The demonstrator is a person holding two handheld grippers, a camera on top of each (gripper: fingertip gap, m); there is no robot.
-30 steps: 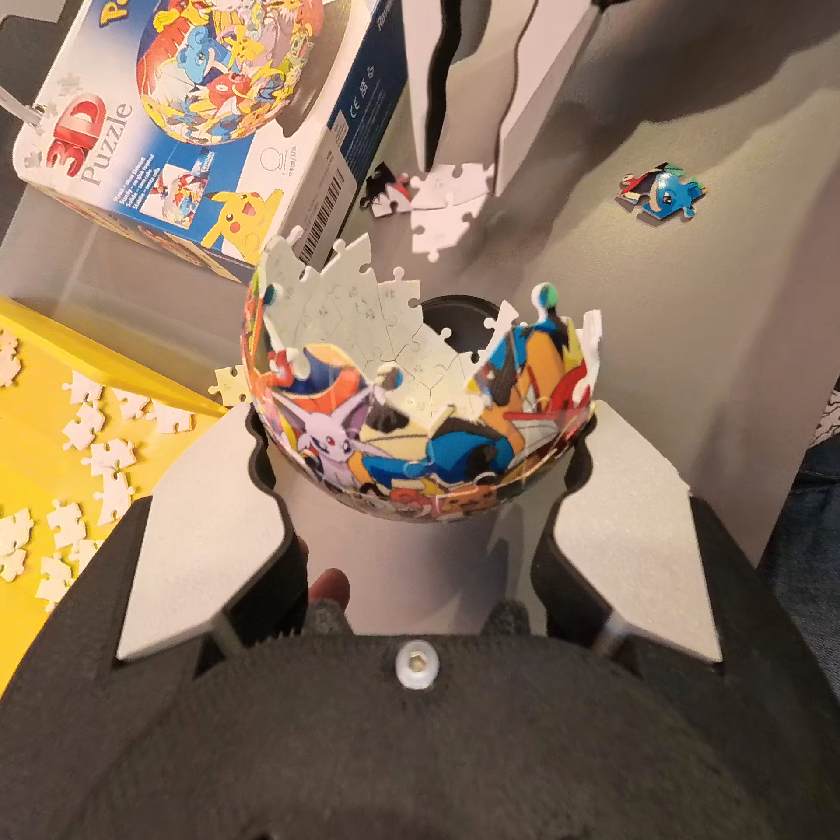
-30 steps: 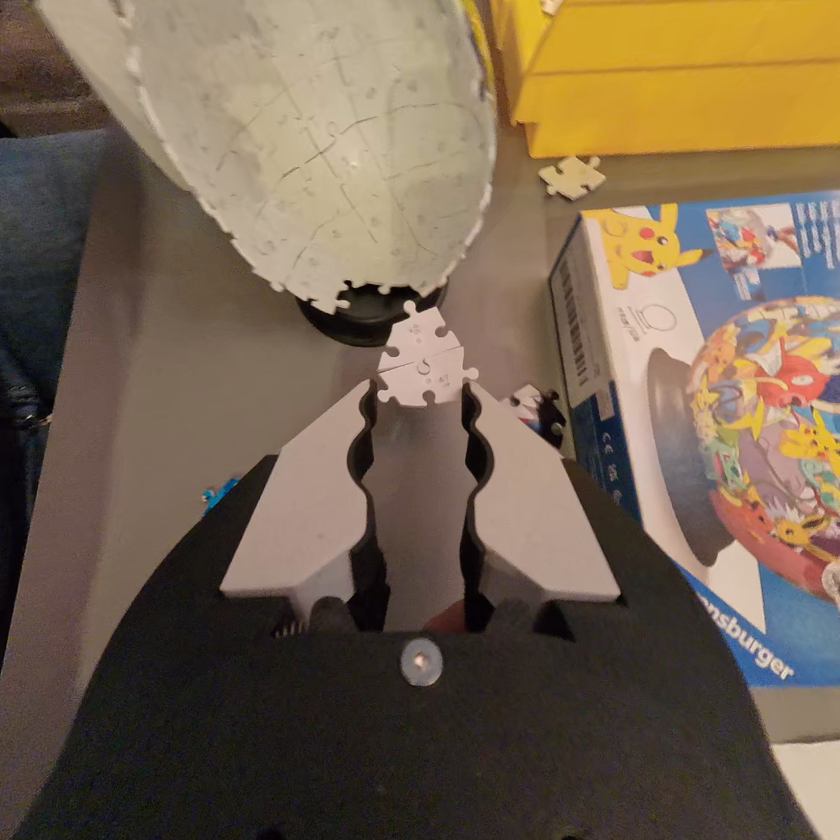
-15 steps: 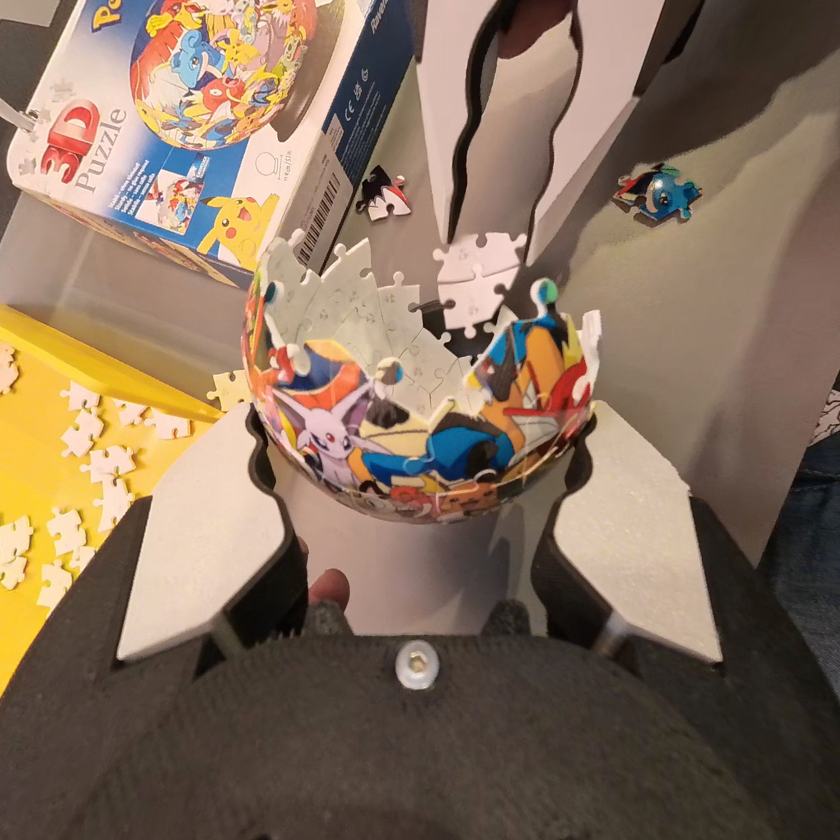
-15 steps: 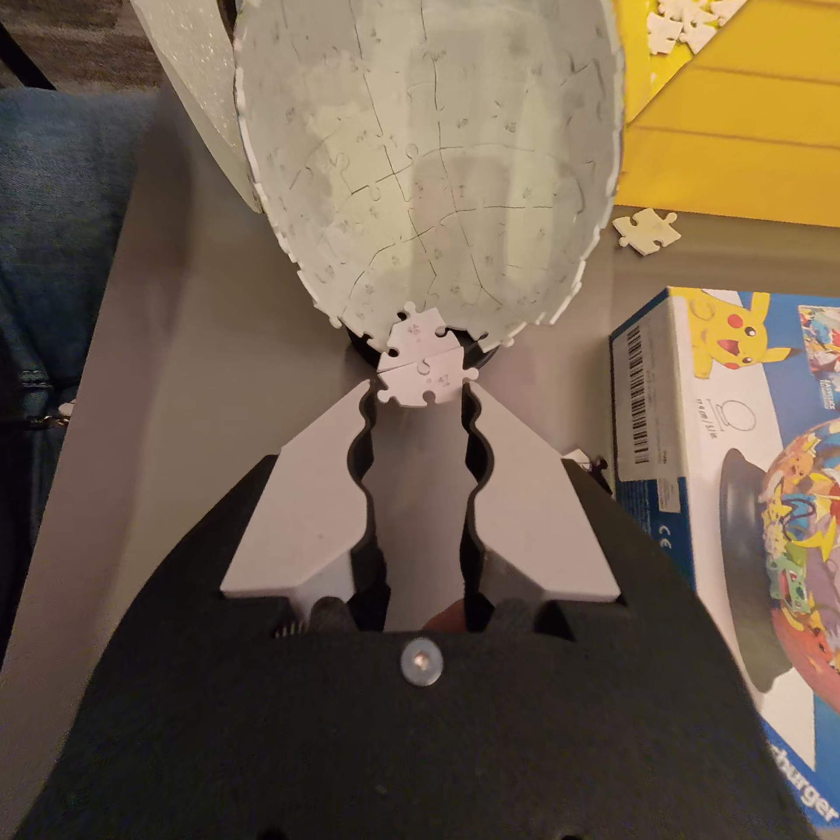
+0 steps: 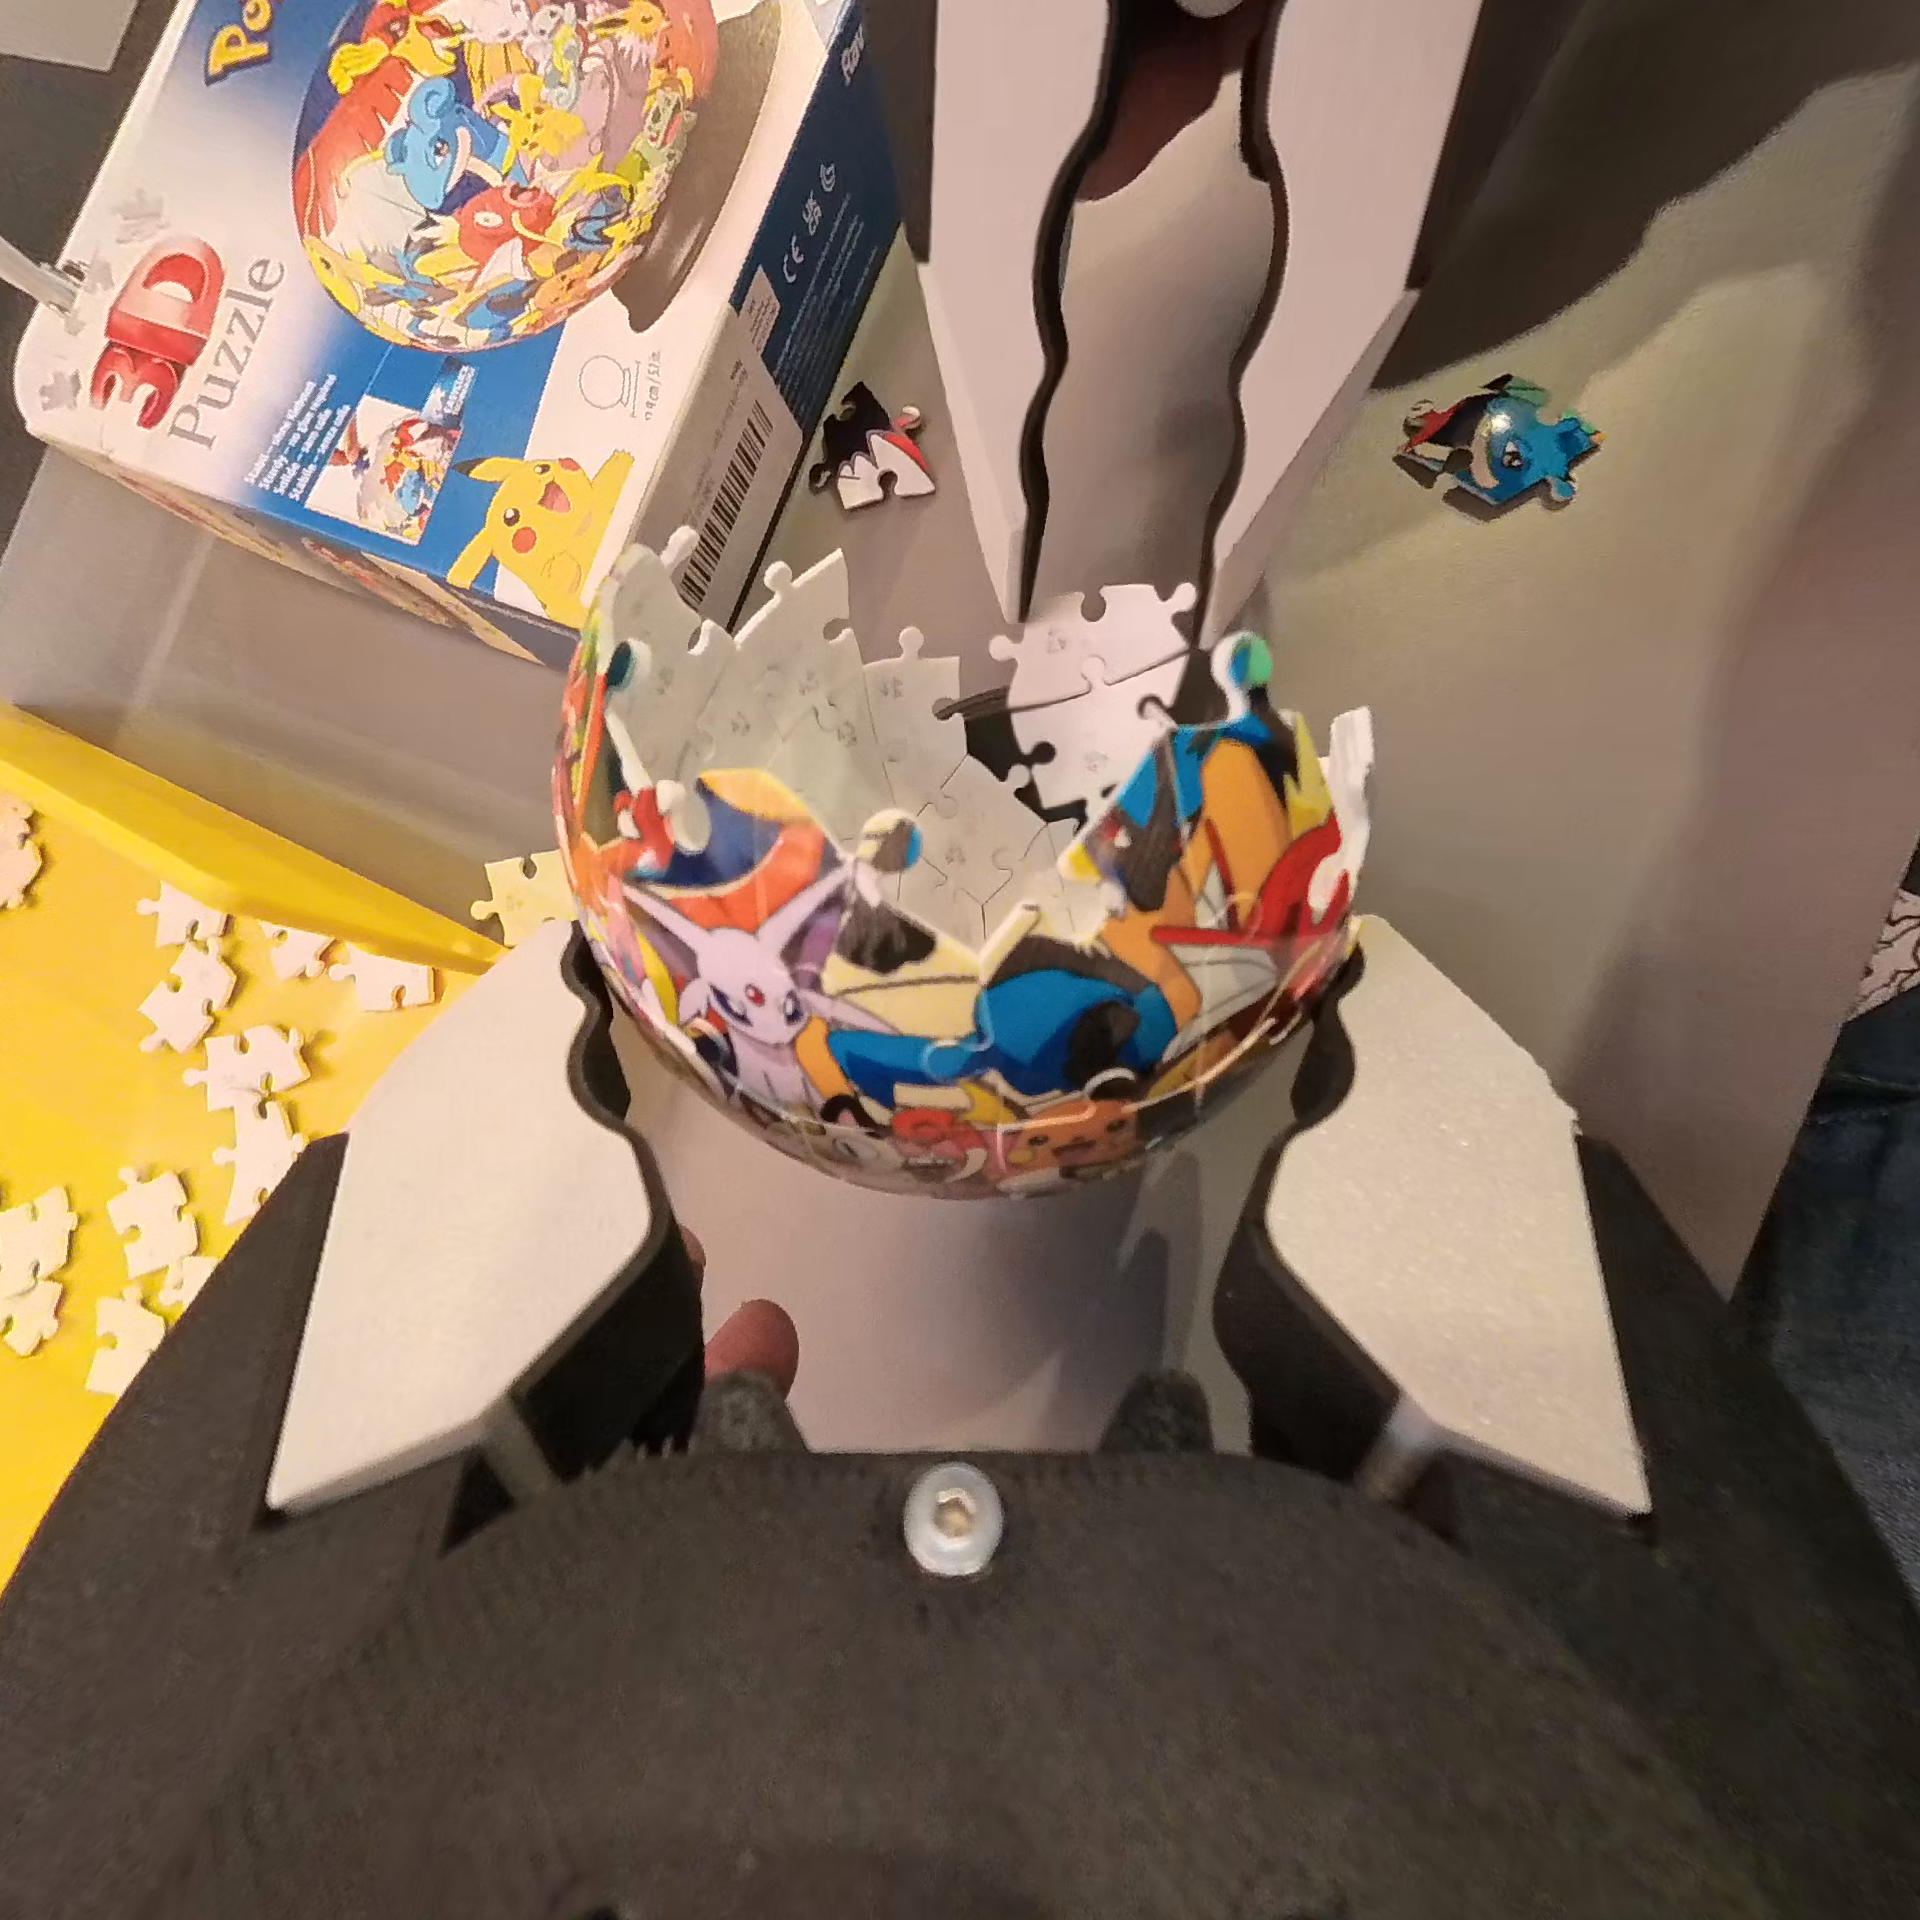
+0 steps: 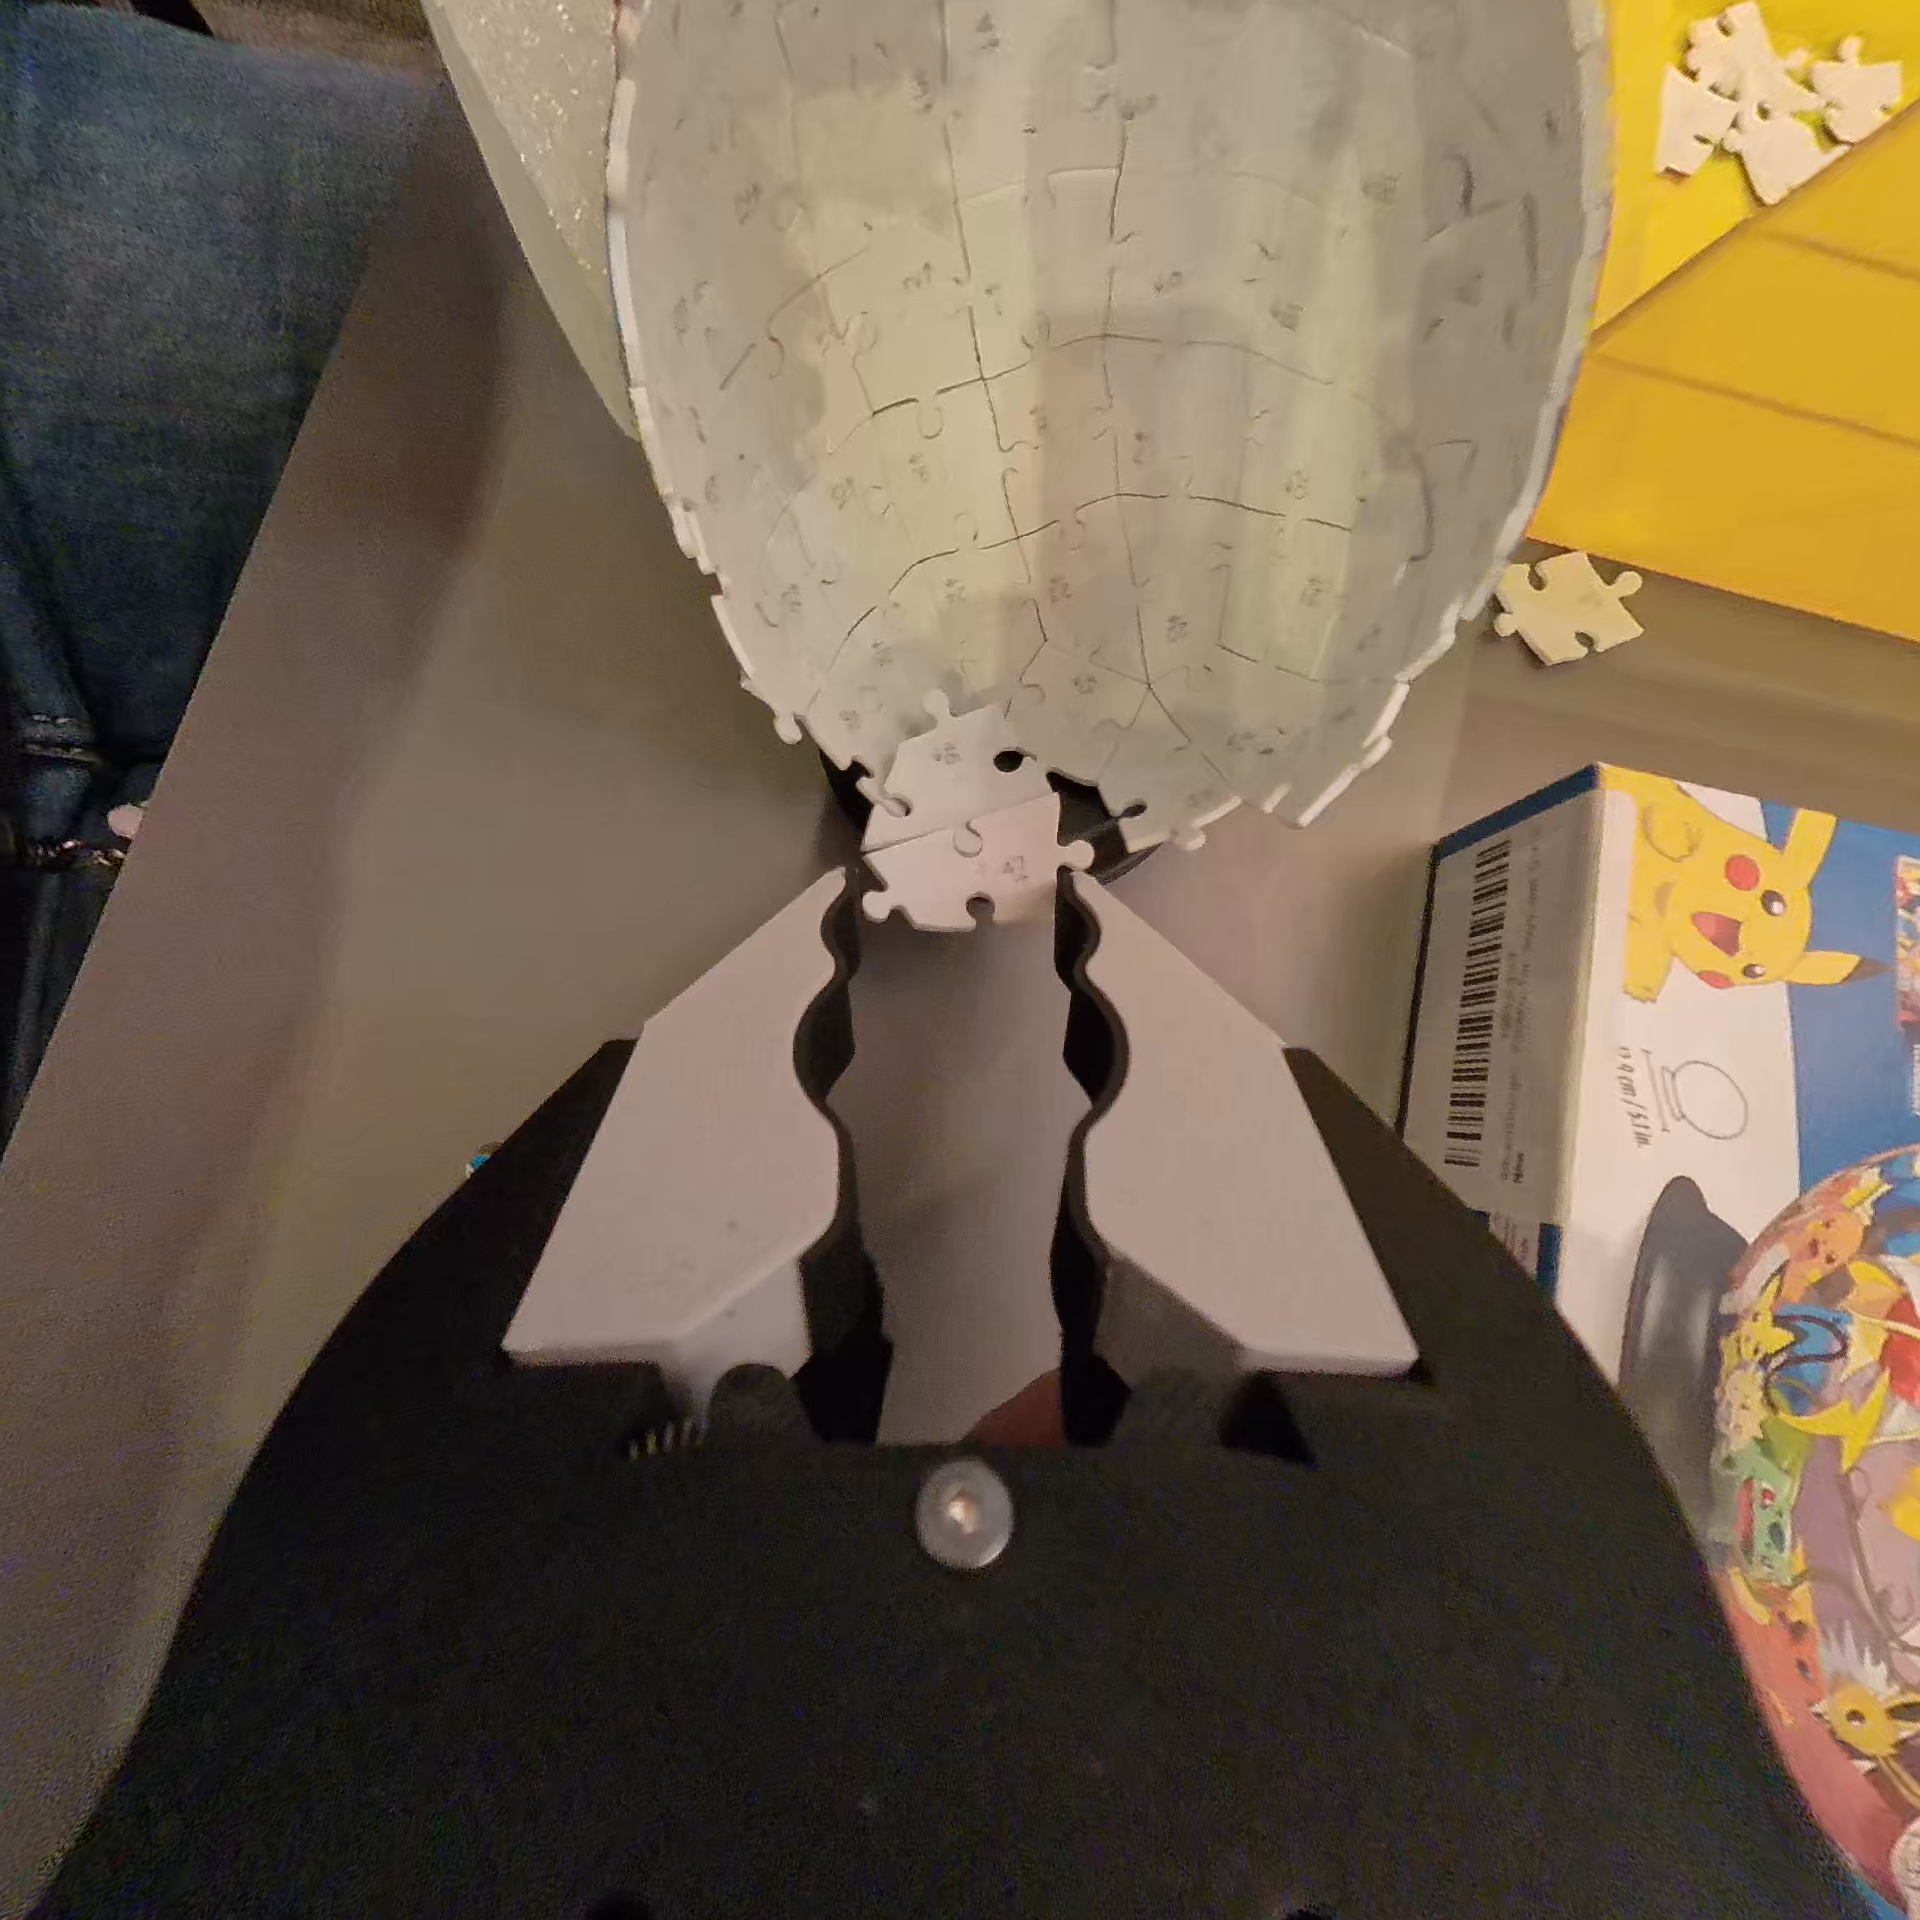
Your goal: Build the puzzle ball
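The left gripper (image 5: 961,997), spread wide, cradles the half-built ball (image 5: 935,935) by its sides above the grey table (image 5: 1558,727). The right gripper (image 6: 961,883), narrowed, pinches two joined white pieces (image 6: 961,831) against the ball's jagged far rim. Beyond lie the puzzle box (image 5: 447,260), a yellow tray (image 5: 156,1039) of loose pieces (image 5: 249,1060), and two coloured pieces on the table

The puzzle box (image 5: 447,312) runs off the top edge in the left wrist view. The half-built ball (image 6: 1122,395) is cropped above in the right wrist view, hiding most of a black stand (image 6: 847,795) behind it.
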